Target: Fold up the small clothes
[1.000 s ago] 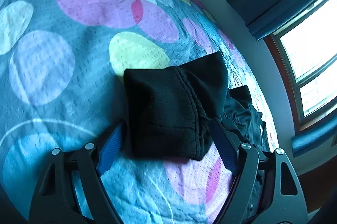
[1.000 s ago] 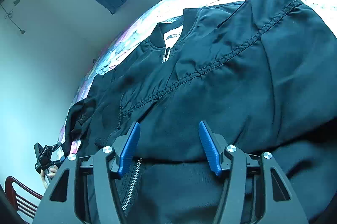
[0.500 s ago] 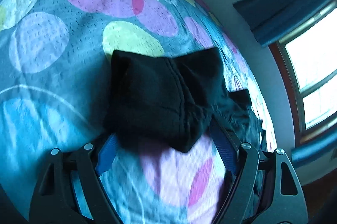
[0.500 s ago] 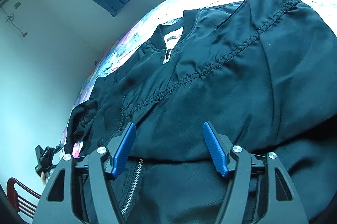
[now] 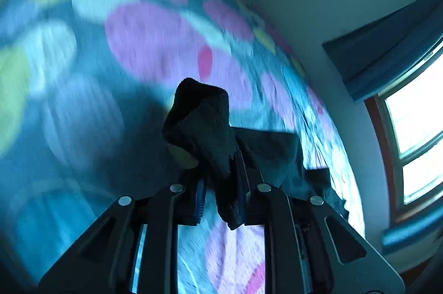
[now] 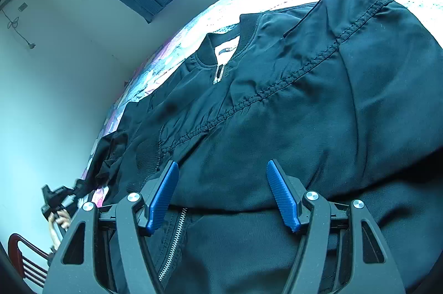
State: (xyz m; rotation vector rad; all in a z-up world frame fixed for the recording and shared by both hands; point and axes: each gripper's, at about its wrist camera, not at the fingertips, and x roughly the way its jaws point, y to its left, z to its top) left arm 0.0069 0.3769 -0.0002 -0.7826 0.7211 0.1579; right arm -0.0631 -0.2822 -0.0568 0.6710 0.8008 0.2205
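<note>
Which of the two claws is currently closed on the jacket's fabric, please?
The left claw: its jaws are closing, pinching the black ribbed sleeve cuff of the jacket. The right claw stands open above the jacket, pads apart.

Cool window (image 5: pixel 415 133) daylight, blurred bedspread (image 5: pixel 83 100), overexposed glare, fisheye-warped edges.

In the lower middle of the frame, the left claw (image 5: pixel 221 195) is closing on a black knit cuff (image 5: pixel 203 128), whose bunched fabric rises between the blue pads and droops below them. The rest of the black garment (image 5: pixel 272 152) trails to the right. Behind lies a blurred bedspread (image 5: pixel 110 58) with coloured ovals; a window (image 5: pixel 415 128) fills the right edge.
</note>
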